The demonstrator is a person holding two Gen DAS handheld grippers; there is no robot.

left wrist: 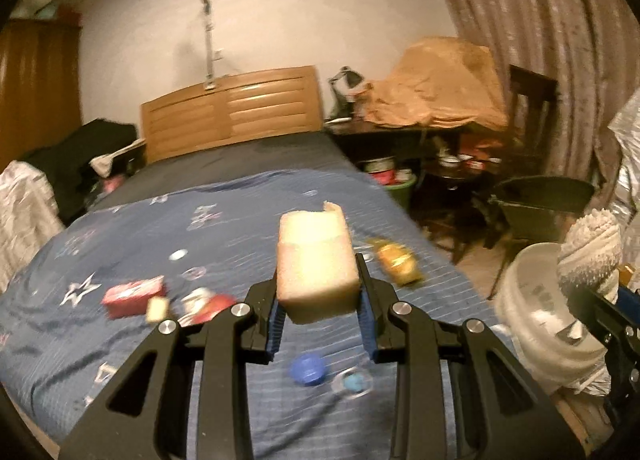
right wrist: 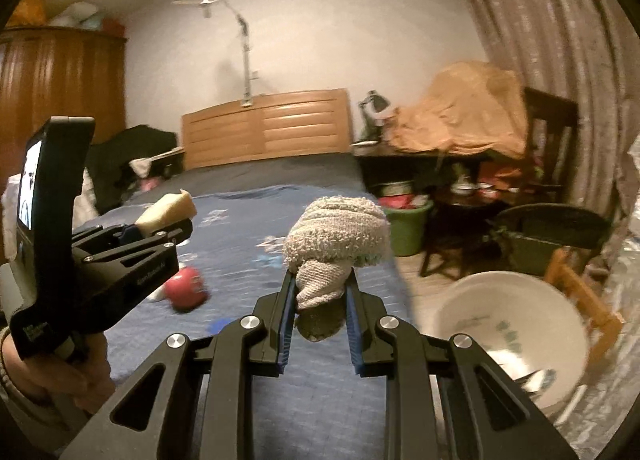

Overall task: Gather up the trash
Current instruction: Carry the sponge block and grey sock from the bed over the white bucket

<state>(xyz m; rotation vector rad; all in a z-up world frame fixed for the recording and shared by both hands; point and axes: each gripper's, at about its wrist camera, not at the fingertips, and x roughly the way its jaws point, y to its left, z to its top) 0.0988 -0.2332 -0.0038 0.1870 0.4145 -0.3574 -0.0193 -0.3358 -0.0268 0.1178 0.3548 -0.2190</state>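
My left gripper [left wrist: 318, 292] is shut on a pale yellow sponge block [left wrist: 316, 260], held above the blue bedspread [left wrist: 140, 244]. The same left gripper [right wrist: 176, 226] and sponge block [right wrist: 168, 210] show at the left of the right wrist view. My right gripper [right wrist: 320, 300] is shut on a rolled grey knitted sock [right wrist: 336, 236]; that sock [left wrist: 588, 252] also shows at the right edge of the left wrist view. On the bed lie a red packet [left wrist: 134, 296], a red-white wrapper [left wrist: 208, 306], a yellow wrapper [left wrist: 398, 260], a blue cap [left wrist: 308, 368] and a clear lid [left wrist: 352, 382].
A white bin [right wrist: 508, 336] stands on the floor right of the bed, with a wooden stool [right wrist: 580, 292] behind it. Further back are a green bucket [right wrist: 406, 228], a dark chair [right wrist: 548, 228] and a cluttered dark table [right wrist: 420, 156]. A hand [right wrist: 48, 376] holds the left gripper.
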